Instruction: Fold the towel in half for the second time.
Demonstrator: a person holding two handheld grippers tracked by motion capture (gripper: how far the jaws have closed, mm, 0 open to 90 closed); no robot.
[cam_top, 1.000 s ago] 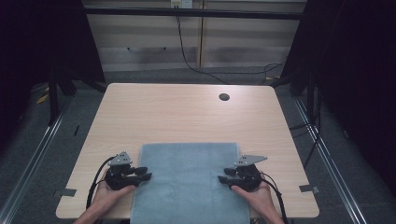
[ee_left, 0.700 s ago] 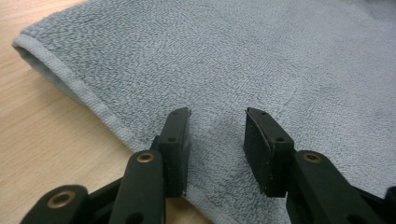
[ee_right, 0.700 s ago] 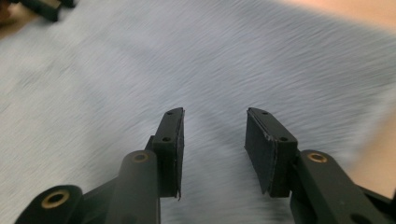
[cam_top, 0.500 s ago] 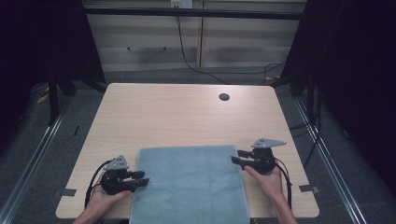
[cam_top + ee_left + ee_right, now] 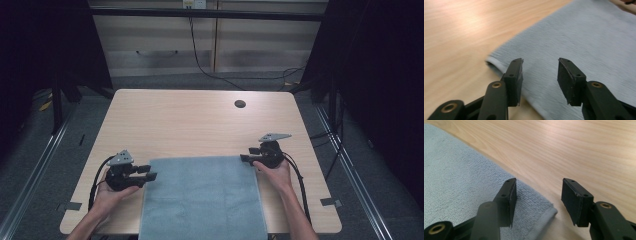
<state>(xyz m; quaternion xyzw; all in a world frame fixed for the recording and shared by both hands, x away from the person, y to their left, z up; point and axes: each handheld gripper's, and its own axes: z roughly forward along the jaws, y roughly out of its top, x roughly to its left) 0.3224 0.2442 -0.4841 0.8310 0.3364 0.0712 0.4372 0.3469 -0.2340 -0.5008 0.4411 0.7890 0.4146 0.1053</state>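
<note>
- The counter (image 5: 200, 120) in front of me is pale wood; beyond both hand-held grippers it lies bare up to a small dark hole (image 5: 240, 104) near its far edge.
- The blue-grey towel (image 5: 202, 197) lies flat between my two hands, its near end hanging over the counter's front edge and its far edge running straight from one hand-held gripper to the other.
- My left hand-held gripper (image 5: 148, 173) sits just beside the towel's far left corner. Its jaws have just been opening and stand moderately wide, nothing pinched; in the left gripper view the corner (image 5: 492, 61) lies under and just ahead of the tips.
- My right hand-held gripper (image 5: 245, 156) is at the far right corner, jaws also just opened and wide, empty; in the right gripper view the hem corner (image 5: 550, 211) lies loose below them.
- I judge the spreading done: the cloth looks smooth and released. What seems left is to grip the corners again and fold.
</note>
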